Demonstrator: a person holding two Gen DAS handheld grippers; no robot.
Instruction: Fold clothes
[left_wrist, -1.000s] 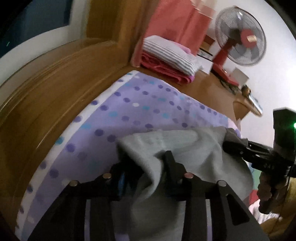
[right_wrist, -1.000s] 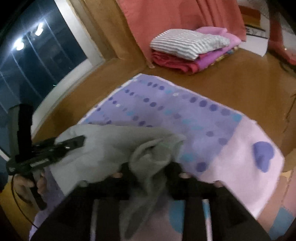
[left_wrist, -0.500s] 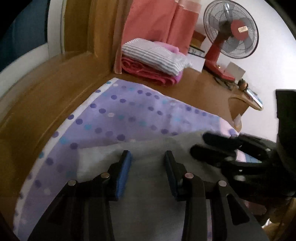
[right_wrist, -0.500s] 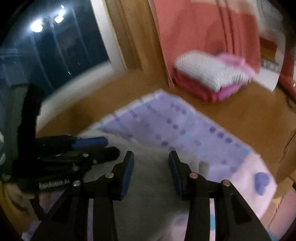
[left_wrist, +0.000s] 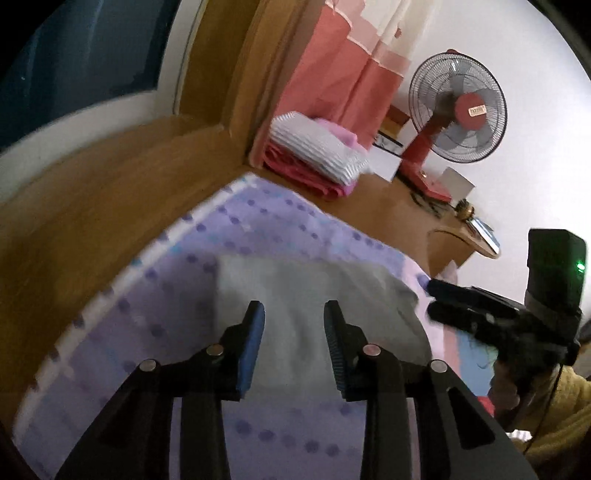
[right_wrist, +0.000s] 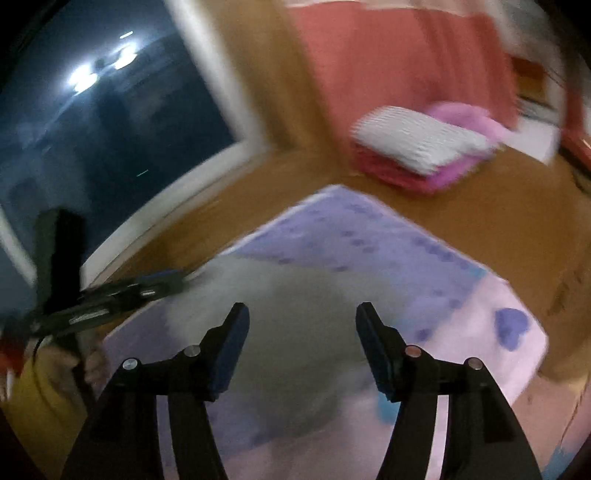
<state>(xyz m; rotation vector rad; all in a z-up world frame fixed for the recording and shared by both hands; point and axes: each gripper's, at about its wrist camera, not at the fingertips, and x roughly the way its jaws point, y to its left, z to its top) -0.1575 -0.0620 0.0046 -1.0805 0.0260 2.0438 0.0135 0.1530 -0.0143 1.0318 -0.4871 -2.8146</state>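
The left tool (left_wrist: 294, 332) and right tool (right_wrist: 302, 334) hover with fingers apart, holding nothing, above the grey garment (left_wrist: 314, 295) lying flat on the dotted purple mat (left_wrist: 258, 229). Whether another fold follows is unclear; folded laundry (left_wrist: 314, 155) sits beyond.

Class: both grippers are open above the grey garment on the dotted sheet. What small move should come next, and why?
Probably lower the left gripper to the grey garment and pinch an edge for another fold: both jaws stand open and empty, and the cloth lies flat on the dotted sheet.
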